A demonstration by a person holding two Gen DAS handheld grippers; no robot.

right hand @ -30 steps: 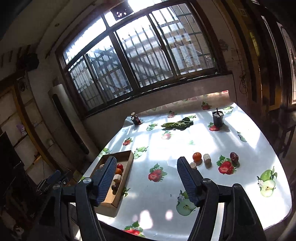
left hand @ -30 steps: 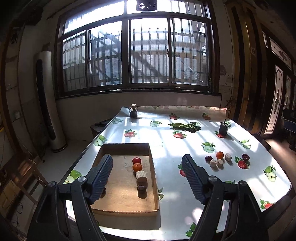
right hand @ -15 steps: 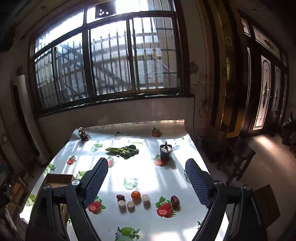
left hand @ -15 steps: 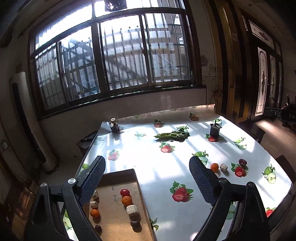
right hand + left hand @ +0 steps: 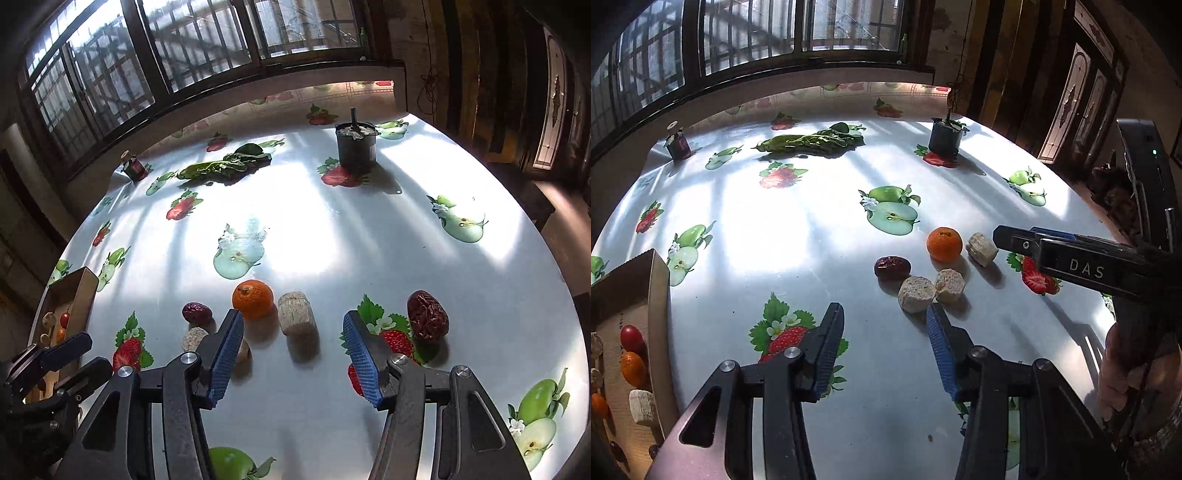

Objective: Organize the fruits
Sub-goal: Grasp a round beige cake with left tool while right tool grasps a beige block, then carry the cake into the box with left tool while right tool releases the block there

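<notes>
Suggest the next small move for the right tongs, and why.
Probably ease the right tongs forward and down around the beige cylinder: they are open and empty, and it lies just ahead between the fingertips, beside the orange.

My fingers (image 5: 225, 350) wear ribbed blue pads that look rubbery and matt, set on smooth black plastic arms with bright metal rivets. The desk (image 5: 314, 229) is covered in a glossy, slick printed sheet that throws back the window light in white glare. The orange (image 5: 253, 298) has a finely dimpled, slightly shiny peel. The tan cylinder (image 5: 296, 313) beside it looks rough, grainy and dull. The large red date (image 5: 427, 319) is wrinkled with a faint sheen. The box (image 5: 659, 288) is plain brown cardboard, matt. The dark pot (image 5: 355, 147) looks like matt plastic.
</notes>
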